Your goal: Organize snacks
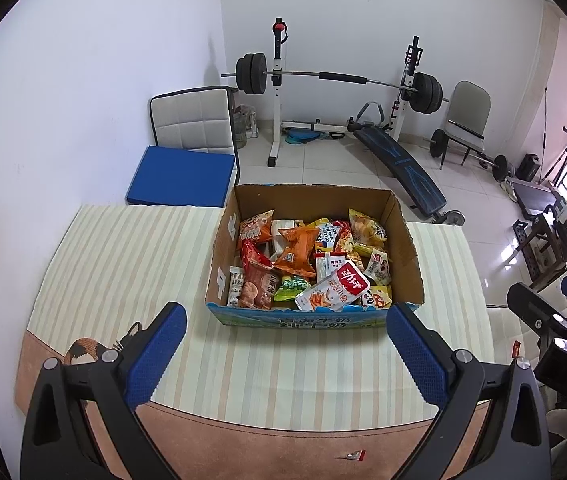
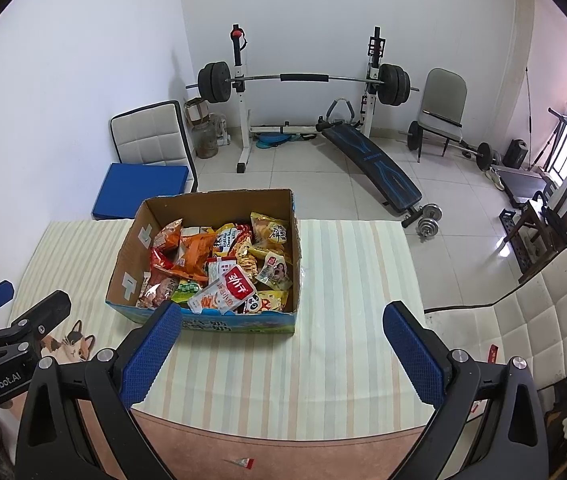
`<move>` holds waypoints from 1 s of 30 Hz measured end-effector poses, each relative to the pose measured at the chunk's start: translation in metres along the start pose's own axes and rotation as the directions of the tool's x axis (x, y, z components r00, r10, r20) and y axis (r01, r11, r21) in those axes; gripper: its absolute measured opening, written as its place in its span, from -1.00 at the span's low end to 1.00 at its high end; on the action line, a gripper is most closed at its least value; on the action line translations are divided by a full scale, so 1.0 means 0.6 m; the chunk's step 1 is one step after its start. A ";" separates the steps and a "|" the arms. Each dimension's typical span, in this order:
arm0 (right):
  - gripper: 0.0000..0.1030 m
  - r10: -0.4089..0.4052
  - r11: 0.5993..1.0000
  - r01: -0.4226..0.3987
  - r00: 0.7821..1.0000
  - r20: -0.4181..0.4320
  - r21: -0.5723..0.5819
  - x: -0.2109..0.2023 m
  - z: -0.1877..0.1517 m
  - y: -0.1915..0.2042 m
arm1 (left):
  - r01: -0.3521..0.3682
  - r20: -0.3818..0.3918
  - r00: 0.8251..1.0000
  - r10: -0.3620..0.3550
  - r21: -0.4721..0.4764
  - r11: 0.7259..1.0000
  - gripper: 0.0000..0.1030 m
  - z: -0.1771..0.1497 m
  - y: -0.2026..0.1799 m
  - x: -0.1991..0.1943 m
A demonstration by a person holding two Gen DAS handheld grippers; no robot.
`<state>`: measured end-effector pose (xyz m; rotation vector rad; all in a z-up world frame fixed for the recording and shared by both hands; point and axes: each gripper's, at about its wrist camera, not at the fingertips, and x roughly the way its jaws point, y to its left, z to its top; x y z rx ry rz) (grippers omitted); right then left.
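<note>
Left wrist view: my left gripper [image 1: 286,350] and right gripper [image 2: 282,350] both spread wide, empty. Cardboard box [image 1: 405,254] of snacks at 12 o'clock on tabletop [image 1: 123,264]. Red-white fish pouch [image 1: 333,290] looks light, crinkly, slippery; pinch its flat edge.

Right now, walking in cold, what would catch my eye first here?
A cardboard box heaped with bright snack packets sits mid-table on a striped tablecloth; a red-and-white fish snack pouch lies on top near its front. Behind, a loaded barbell rack stands against the back wall.
</note>
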<state>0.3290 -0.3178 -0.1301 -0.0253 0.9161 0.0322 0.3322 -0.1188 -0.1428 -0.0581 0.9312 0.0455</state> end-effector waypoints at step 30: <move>0.99 -0.006 1.000 0.006 1.000 0.004 0.013 -0.013 0.004 -0.010 | -0.003 0.011 1.000 0.002 0.018 1.000 0.99 0.004 -0.006 -0.016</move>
